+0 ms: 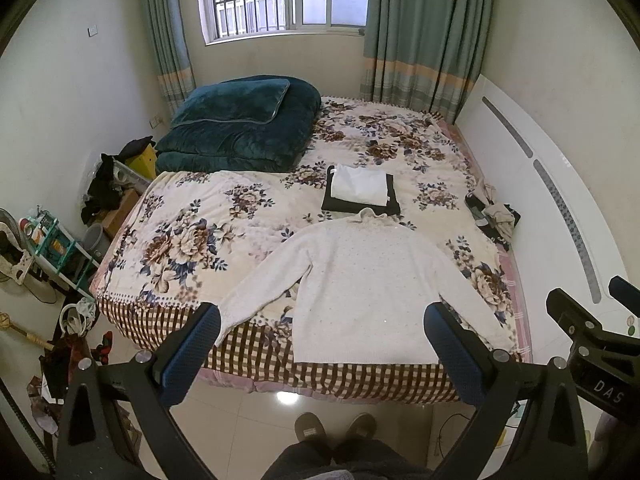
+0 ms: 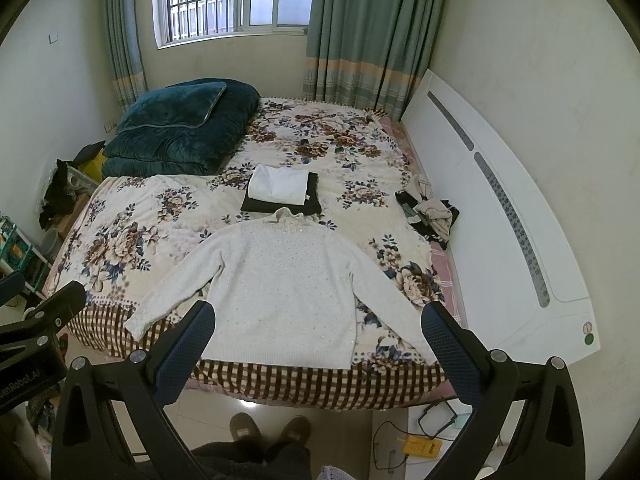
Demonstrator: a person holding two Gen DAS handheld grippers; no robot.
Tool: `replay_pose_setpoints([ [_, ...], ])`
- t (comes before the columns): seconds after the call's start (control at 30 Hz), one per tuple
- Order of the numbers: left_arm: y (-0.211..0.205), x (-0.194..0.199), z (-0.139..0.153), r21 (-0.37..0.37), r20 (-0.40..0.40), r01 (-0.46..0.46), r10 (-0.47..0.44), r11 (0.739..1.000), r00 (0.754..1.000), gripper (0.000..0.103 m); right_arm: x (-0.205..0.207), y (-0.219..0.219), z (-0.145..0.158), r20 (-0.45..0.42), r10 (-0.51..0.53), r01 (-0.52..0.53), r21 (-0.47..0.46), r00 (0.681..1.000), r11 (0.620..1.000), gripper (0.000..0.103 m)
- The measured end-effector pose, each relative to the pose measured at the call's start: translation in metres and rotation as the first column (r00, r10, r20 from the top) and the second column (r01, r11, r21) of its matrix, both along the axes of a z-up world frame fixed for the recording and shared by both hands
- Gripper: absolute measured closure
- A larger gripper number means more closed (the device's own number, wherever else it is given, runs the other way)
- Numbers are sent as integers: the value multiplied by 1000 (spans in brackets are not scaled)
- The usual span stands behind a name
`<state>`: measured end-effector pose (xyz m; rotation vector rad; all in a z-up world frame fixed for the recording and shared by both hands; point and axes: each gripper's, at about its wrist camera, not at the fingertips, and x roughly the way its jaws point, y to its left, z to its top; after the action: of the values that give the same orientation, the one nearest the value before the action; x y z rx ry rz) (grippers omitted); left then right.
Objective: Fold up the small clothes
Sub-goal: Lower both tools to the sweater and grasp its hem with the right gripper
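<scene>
A white long-sleeved sweater (image 1: 360, 276) lies flat and spread out on the floral bed cover (image 1: 192, 220), collar away from me, hem at the bed's near edge; it also shows in the right wrist view (image 2: 288, 280). Behind its collar sits a stack of folded clothes, white on black (image 1: 362, 192) (image 2: 280, 192). My left gripper (image 1: 320, 320) is open and empty, held above the near bed edge in front of the sweater. My right gripper (image 2: 318, 320) is open and empty too, beside the left one.
A folded dark teal quilt (image 1: 240, 128) lies at the bed's far left. A heap of unfolded clothes (image 1: 494, 212) lies by the white headboard (image 1: 540, 208) on the right. Shelves and clutter (image 1: 52, 248) stand on the floor at left. My slippers (image 1: 336, 432) stand on the tiles.
</scene>
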<state>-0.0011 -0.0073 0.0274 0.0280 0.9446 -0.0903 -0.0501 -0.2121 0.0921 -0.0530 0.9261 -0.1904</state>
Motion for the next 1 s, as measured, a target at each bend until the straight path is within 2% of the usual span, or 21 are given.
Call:
replay_pose_setpoints([
  [0.2,-1,-2,-1,-5,-3,2,-2,1000,1000,0,2,1,3,-8,-3,3,8,1000,1000,0],
  [0.37,-1,14,-5,12,14,-7,7,1000,1000,0,11,0,6,-33,-35,36,37,999,999,0],
  [0.5,-7,46,-36,83,50,-8,3,997,999,0,32,-29,-32,-87,-114,123,112,990,986,0],
  [0.6,-21,79,-75,137,33,39,-44,990,998,0,46,-77,-76,-148,-234,257,155,961,954,0],
  [0.67,-30,96,-100,137,13,71,-73,988,997,0,50,-119,-109,-186,-344,375,167,920,912,0],
  [0.8,-56,139,-163,152,-56,86,-78,985,995,0,45,-214,-191,-266,-536,588,186,801,787,0],
  [0.83,-66,153,-186,165,-78,81,-69,983,995,0,43,-244,-218,-292,-584,643,181,757,744,0],
  [0.9,-81,171,-220,180,-109,79,-60,980,992,0,41,-292,-265,-331,-644,717,187,690,672,0],
  [0.93,-93,183,-246,203,-135,73,-45,976,990,0,39,-321,-298,-359,-682,764,176,637,620,0],
  [1.0,-109,203,-289,252,-178,67,-22,965,984,0,33,-369,-351,-389,-726,819,178,568,545,0],
])
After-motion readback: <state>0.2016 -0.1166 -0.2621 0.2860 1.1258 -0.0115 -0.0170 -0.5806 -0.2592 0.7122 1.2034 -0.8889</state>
